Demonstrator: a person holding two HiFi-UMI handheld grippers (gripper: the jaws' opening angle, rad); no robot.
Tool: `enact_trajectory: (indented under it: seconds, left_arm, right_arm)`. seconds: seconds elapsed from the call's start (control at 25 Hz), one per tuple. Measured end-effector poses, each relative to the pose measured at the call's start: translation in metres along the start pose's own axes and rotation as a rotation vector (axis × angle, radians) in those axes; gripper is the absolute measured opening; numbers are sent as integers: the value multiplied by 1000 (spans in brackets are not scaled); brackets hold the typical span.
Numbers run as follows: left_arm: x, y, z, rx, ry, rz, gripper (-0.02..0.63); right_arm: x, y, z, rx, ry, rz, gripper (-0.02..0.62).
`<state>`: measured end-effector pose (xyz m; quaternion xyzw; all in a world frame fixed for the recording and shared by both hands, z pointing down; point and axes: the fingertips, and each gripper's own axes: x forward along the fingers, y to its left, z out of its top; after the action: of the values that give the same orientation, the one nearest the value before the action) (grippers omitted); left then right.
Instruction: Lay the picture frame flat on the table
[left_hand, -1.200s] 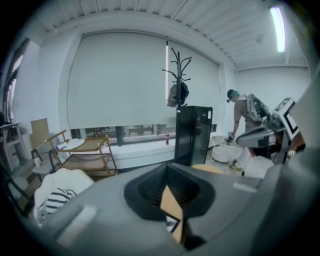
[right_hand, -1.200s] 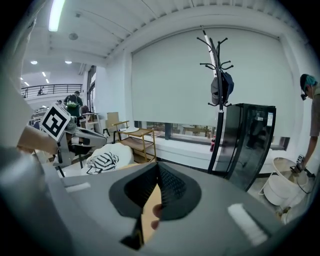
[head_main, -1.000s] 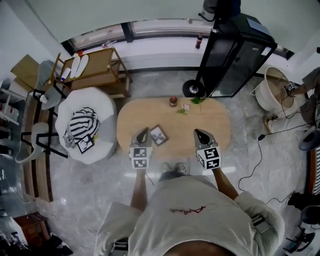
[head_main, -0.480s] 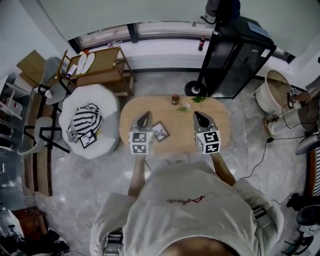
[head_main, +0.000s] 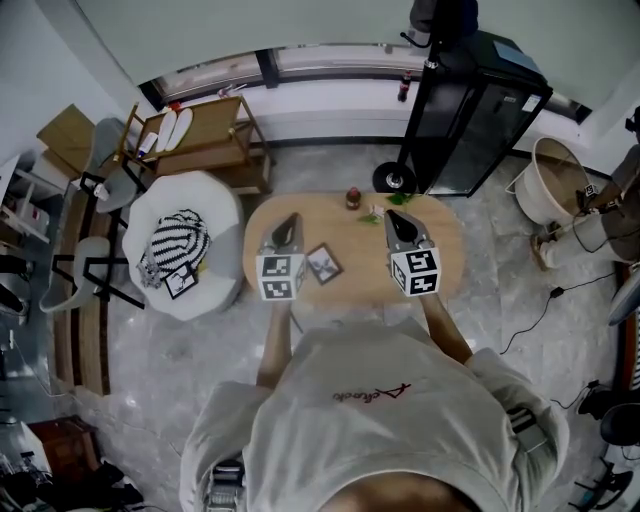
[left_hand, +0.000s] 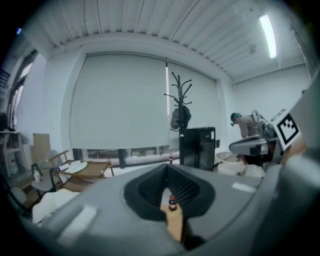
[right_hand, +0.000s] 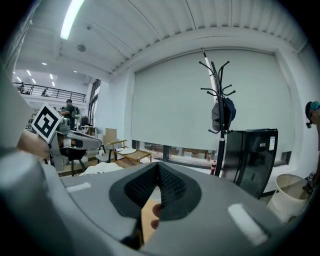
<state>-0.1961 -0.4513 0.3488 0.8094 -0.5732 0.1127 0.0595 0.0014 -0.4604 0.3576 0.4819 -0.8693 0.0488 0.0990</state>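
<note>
A small dark-rimmed picture frame (head_main: 323, 263) with a pale picture rests on the oval wooden table (head_main: 440, 262) and looks flat. It is between my two grippers and touches neither. My left gripper (head_main: 287, 229) hovers just left of it, jaws together and empty. My right gripper (head_main: 397, 224) hovers to its right, jaws also together with nothing in them. In the left gripper view the shut left gripper (left_hand: 167, 168) points level across the room, and the frame is hidden. The right gripper view shows the right gripper (right_hand: 159, 165) the same way.
A small dark red jar (head_main: 352, 198), a green sprig (head_main: 388, 206) and a small white item (head_main: 372, 212) sit at the table's far edge. A white pouf with striped cloth (head_main: 178, 240) stands left, a black cabinet (head_main: 470, 110) behind, a wooden chair (head_main: 205, 135) back left.
Both grippers have risen above the table, staying shut. The picture frame has stayed where it was on the table.
</note>
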Motion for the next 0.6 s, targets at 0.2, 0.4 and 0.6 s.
enact_trajectory:
  seconds: [0.2,0.4,0.6]
  left_arm:
    - [5,1,4,8,-7,-4,2]
    - [8,0,7,12,-12,-1,2]
    - [11,-2,6,10,-9,2,2]
  right_arm:
    - [6,-4,7,12,-20,-1,3]
    - [8,-7,8,10,-21,2,3]
    - [8,-10,8,5,-20,3,3]
